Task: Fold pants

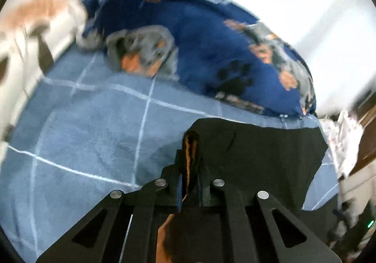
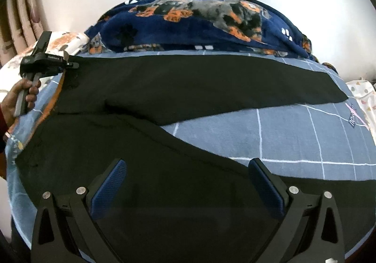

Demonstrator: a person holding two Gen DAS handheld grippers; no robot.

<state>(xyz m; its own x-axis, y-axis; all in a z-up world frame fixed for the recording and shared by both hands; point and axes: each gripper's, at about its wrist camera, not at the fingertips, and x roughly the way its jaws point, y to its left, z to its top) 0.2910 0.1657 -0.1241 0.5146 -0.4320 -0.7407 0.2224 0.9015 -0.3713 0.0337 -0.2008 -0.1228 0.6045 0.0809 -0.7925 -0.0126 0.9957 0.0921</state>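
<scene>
**Black pants spread on the bed, waistband pinched on my left**

I see the pants (image 2: 178, 82) lying flat on the bed, matte black with no sheen and only shallow creases. From the right wrist view the two legs fan apart in a V: the far leg runs straight across toward the right edge of the bed, the near leg sweeps under my right gripper (image 2: 188, 189) and off to the lower right. Between them shows a wedge of the bedsheet (image 2: 293, 136), a soft grey-blue weave crossed by thin white grid lines. The waist end sits at the left, where an orange lining shows along the edge.

My left gripper (image 1: 189, 159) has its jaws closed on the pants at the waistband; in the left wrist view a narrow fold of black cloth with orange striped trim stands up between the black fingers, and the rest of the fabric drapes away to the right. The right wrist view shows the same tool at the far left corner of the garment, with my hand (image 2: 21, 98) wrapped round its handle.

My right gripper's jaws stand wide open just above the near leg, their blue textured pads (image 2: 109, 190) facing each other with nothing between them.

Behind the pants a plush navy blanket (image 2: 211, 25) is heaped, printed with dogs and paw marks. The left view is blurred.
</scene>
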